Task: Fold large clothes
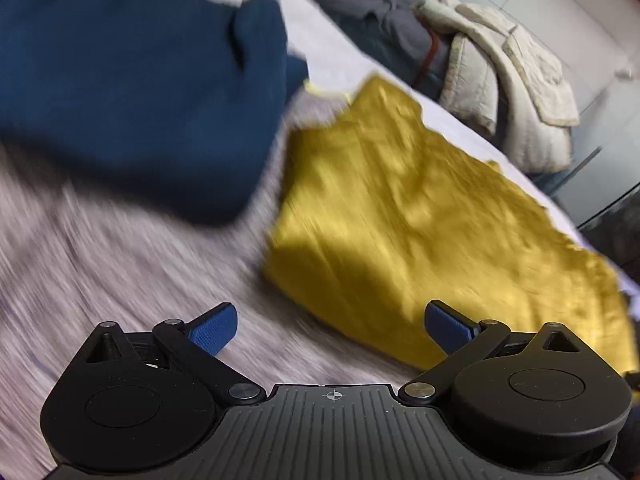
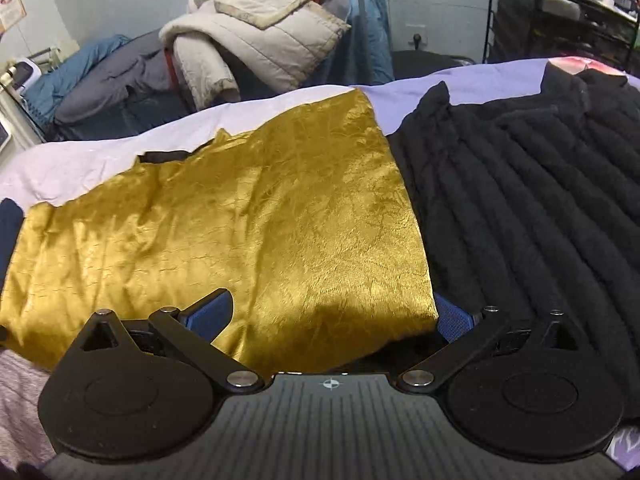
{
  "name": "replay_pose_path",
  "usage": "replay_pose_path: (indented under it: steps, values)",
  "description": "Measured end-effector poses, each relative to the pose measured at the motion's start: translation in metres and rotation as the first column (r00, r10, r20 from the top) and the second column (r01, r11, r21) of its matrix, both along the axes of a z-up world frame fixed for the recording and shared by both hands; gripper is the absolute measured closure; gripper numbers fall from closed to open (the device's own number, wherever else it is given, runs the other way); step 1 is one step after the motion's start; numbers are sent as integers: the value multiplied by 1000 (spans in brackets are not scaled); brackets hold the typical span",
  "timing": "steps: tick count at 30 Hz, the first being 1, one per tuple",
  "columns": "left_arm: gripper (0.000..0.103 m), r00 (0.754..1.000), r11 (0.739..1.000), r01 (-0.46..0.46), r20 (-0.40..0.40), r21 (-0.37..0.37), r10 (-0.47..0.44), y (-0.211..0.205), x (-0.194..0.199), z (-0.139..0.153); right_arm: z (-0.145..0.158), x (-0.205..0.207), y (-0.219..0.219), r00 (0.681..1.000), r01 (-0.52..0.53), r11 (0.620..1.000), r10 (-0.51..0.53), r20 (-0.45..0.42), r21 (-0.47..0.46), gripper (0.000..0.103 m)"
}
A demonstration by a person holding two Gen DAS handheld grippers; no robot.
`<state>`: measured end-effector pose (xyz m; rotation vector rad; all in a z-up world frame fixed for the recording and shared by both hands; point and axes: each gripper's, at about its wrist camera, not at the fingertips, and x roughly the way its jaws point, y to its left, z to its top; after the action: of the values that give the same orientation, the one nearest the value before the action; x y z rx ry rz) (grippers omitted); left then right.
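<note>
Both tongs, left [image 1: 331, 326] and right [image 2: 336, 316], were held wide open, gripping nothing (the left view blurred); the yellow cloth [image 2: 240, 232] was spread on the bed [image 2: 100, 160] beside a black jacket [image 2: 540, 200].

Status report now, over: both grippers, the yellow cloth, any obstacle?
Left gripper open, empty. Right gripper open, over yellow cloth near edge. Black garment touches cloth's right side, blue garment left.

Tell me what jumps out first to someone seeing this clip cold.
The shiny gold garment spread flat on the lilac bedsheet dominates both views. A black ribbed garment lies against its right edge, a blurred dark blue garment off its other side. Both the left gripper and the right gripper are open and hold nothing.
</note>
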<state>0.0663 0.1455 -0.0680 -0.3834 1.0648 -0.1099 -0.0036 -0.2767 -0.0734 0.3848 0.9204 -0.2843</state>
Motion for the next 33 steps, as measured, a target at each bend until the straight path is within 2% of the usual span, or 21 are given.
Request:
replay_pose_path:
  steps: [2,5,7,9,11,13,15,17,21,25,29,31,33]
  values:
    - [0,999,998,-16,-33,-61,14,-7,-4,-10,2,-4,0,1000,16,999,-16,3,42,0]
    - [0,998,993,-37,-46,-109,32,-21,-9,-16,8,-11,0,999,48,995,-50,15,88,0]
    - [0,998,990,-56,-49,-132,50,-28,-11,-18,17,-17,1,996,74,995,-78,48,72,1]
    - [0,996,989,-67,-69,-133,58,-34,-9,-22,30,-27,4,987,114,993,-115,111,18,1]
    - [0,994,988,-77,-86,-135,66,-38,-5,-26,36,-34,7,983,99,995,-100,155,10,0]
    - [0,992,983,-91,-101,-159,76,-38,-2,-30,29,-31,8,992,41,995,-51,117,92,0]
    - [0,990,979,-108,-105,-171,91,-37,0,-33,12,-31,5,997,16,974,-32,66,226,0]
    - [0,989,978,-123,-104,-171,106,-35,2,-35,-4,-34,3,998,46,943,-61,35,331,0]
    - [0,986,970,-144,-114,-195,123,-34,8,-42,-38,-43,-7,981,180,841,-192,-29,511,1]
    - [0,982,959,-172,-112,-228,149,-32,16,-49,-62,-37,-11,963,243,778,-265,-47,579,1]
    - [0,971,931,-232,-123,-282,204,-25,27,-58,-78,-22,-19,946,278,732,-321,-46,622,1]
    - [0,967,922,-250,-118,-294,225,-25,33,-60,-86,-11,-23,941,287,725,-337,-42,626,1]
    - [0,965,918,-258,-115,-300,234,-26,41,-63,-92,0,-26,941,286,738,-337,-33,611,1]
